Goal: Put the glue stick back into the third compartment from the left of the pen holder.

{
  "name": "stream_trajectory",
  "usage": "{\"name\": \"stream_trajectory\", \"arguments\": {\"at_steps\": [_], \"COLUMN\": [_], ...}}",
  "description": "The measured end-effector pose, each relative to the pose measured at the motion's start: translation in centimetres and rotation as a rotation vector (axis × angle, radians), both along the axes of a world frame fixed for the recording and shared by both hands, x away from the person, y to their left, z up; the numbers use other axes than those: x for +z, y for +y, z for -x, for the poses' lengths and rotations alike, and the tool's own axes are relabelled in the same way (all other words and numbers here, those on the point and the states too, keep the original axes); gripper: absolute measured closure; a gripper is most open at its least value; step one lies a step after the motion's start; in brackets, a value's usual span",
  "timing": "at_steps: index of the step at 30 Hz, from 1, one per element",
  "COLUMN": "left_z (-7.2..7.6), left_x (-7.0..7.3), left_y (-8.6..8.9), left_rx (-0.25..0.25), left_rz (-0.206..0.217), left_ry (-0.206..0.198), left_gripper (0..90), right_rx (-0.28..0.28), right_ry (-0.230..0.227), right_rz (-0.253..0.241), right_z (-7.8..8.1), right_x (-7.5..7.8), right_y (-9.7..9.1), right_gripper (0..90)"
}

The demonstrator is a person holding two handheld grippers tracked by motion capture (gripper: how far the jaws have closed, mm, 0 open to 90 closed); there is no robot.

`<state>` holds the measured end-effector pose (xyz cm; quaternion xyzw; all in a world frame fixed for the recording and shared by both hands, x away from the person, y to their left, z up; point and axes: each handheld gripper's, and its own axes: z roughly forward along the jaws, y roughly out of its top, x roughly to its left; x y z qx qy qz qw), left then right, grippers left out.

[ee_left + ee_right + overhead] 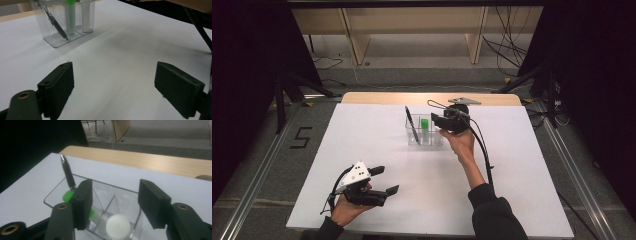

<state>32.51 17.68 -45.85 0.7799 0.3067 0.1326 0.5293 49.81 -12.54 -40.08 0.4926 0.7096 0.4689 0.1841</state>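
White, light and probably hard plastic, the marker (117,225) stands in the clear organizer (53,195) under the right gripper (115,202), jaws spread, nothing pinched; grasp its cap squarely, since it may slip.

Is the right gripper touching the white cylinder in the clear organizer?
Apart. In the right gripper view the right gripper stands open above the clear organizer, and the white cylinder sits below between the jaws with clear space on both sides.
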Motion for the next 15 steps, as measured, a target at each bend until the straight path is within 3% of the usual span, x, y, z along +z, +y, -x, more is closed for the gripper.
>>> {"name": "stream_trajectory", "arguments": {"at_steps": [8,15], "left_z": [-0.1,0.0], "left_x": [0.1,0.1], "left_y": [0.1,0.1], "left_rx": [-0.002,-0.007], "left_rz": [0.01,0.012], "left_ry": [0.009,0.014], "left_gripper": [15.5,15.5], "right_rx": [0.033,0.095], "right_ry": [-0.012,-0.022], "right_rz": [0.0,-0.015], "right_z": [1.8,4.5], "right_x": [1.0,1.1], "right_y": [-0.8,-1.6], "right_gripper": [38.0,33.9]}}
